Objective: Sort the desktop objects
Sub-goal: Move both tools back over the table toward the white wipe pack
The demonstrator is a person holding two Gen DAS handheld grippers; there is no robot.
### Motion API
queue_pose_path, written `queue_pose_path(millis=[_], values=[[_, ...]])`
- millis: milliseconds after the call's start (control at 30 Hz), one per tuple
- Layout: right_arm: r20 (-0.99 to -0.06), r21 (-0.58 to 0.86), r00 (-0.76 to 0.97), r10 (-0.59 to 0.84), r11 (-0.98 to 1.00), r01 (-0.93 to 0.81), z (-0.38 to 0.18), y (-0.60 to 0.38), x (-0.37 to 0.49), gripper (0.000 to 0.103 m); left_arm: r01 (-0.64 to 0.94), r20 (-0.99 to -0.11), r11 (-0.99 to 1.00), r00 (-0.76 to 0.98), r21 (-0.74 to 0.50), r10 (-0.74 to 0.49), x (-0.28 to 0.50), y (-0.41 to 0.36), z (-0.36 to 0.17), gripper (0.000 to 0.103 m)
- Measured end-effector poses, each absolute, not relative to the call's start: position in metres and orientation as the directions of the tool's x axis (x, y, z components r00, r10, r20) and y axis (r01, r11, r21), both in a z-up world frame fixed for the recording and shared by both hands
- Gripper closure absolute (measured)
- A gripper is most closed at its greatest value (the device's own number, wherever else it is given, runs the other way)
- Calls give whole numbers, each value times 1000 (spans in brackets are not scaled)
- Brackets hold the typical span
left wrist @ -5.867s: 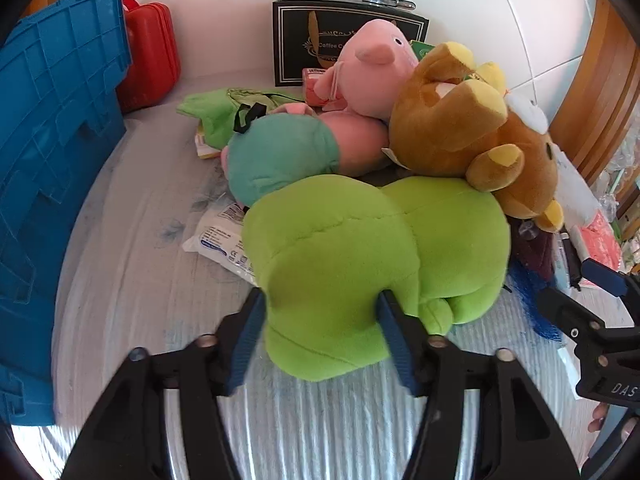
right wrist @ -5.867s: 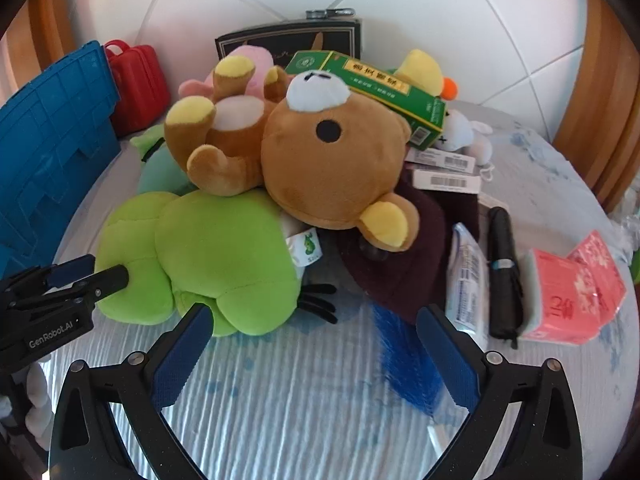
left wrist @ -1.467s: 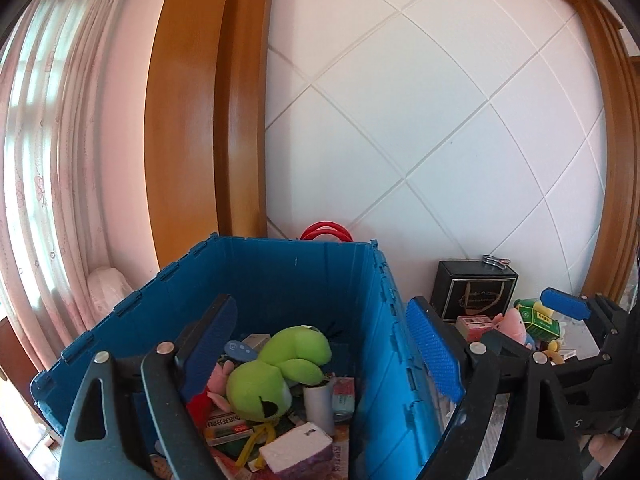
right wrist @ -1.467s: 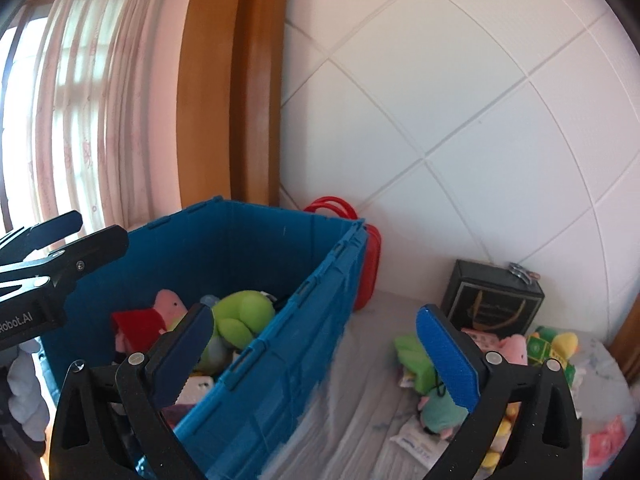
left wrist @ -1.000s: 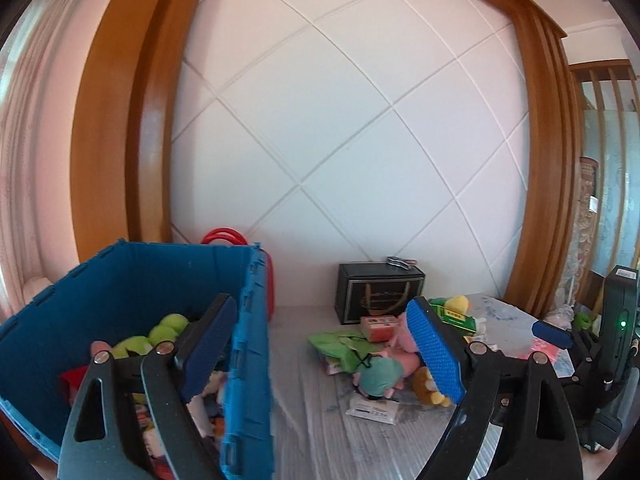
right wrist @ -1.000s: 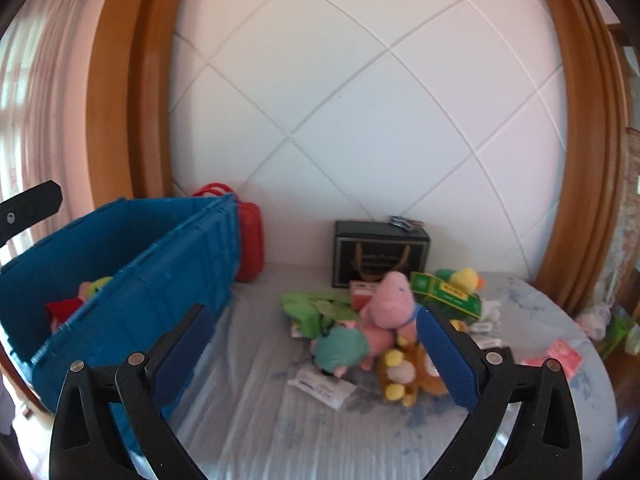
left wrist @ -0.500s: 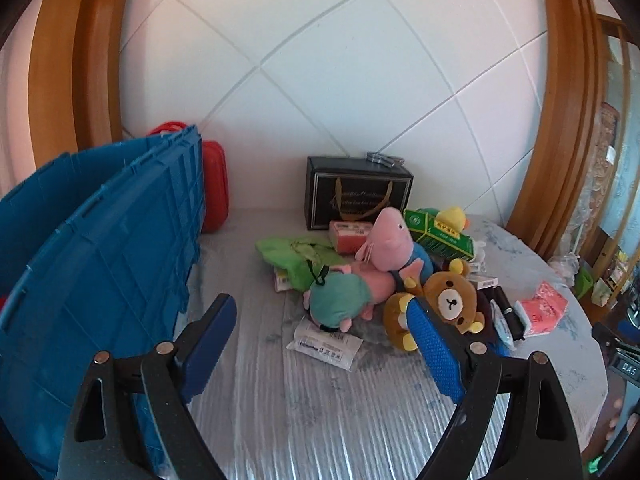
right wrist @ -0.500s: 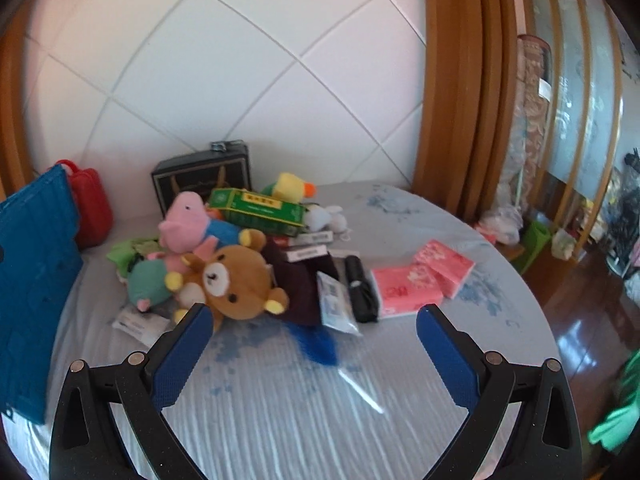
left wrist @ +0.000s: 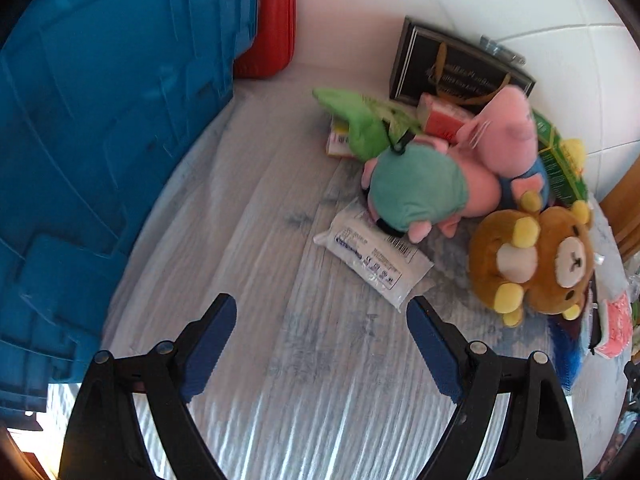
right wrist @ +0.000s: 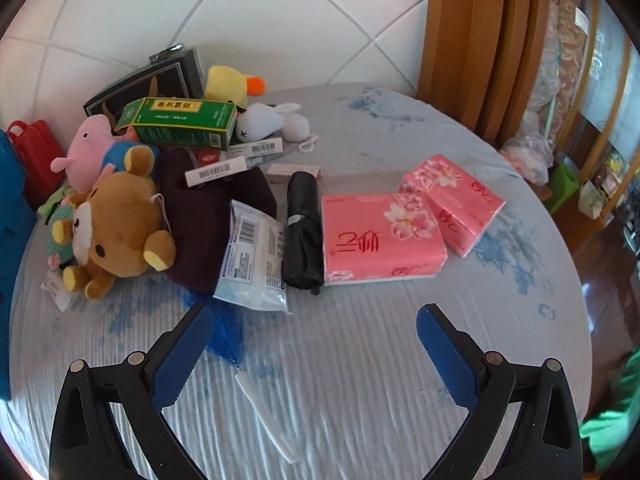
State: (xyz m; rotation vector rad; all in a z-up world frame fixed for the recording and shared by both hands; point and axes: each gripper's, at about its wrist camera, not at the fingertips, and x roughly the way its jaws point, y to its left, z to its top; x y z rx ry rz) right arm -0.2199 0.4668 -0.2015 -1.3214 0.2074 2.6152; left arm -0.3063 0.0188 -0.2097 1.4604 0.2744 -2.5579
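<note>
My left gripper (left wrist: 322, 324) hangs open and empty over the striped tablecloth, just short of a white plastic packet (left wrist: 372, 254). Beyond the packet lie a teal-and-pink plush (left wrist: 416, 190), a pink pig plush (left wrist: 506, 134) and a brown bear plush (left wrist: 532, 264). The blue crate (left wrist: 100, 140) rises on the left. My right gripper (right wrist: 312, 322) is open and empty in front of a white wipes pack (right wrist: 254, 258), a black folded umbrella (right wrist: 303, 232) and two pink tissue packs (right wrist: 380, 236). The brown bear (right wrist: 116, 226) lies to the left there.
A red case (left wrist: 272, 28) and a black gift box (left wrist: 456, 70) stand by the wall. A green carton (right wrist: 182, 122), yellow duck plush (right wrist: 232, 82), white plush (right wrist: 272, 120) and dark maroon cloth (right wrist: 208, 224) sit in the pile. The round table's edge (right wrist: 576, 280) falls off at right.
Both grippers have come down from above the crate toward the tabletop. The left now points at the packet and plush pile, the right at the tissue packs and umbrella. Both stay open.
</note>
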Motion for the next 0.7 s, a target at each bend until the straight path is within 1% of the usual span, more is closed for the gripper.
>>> queue_pose_path(millis=[167, 300, 433, 500, 633, 700], values=[[-839, 66, -538, 80, -967, -246, -221, 477, -250, 0, 232, -889, -972, -452, -32, -79, -342, 36, -235, 15], [-853, 66, -518, 66, -970, -232, -230, 474, -274, 0, 174, -904, -985, -421, -3, -71, -373, 54, -259, 15], [-869, 140, -494, -13, -965, -221, -245, 466, -298, 0, 115, -922, -992, -379, 44, -85, -391, 62, -281, 15], [-884, 162, -465, -46, -964, -211, -255, 459, -307, 0, 107, -932, -992, -349, 61, -95, -392, 57, -291, 15], [-911, 85, -412, 6, -975, -204, -270, 446, -315, 0, 131, -934, -987, -333, 90, -129, -378, 27, -297, 15], [-923, 107, -385, -15, -970, -218, -278, 449, -313, 0, 158, -926, -976, -326, 148, -193, -370, 8, -294, 15]])
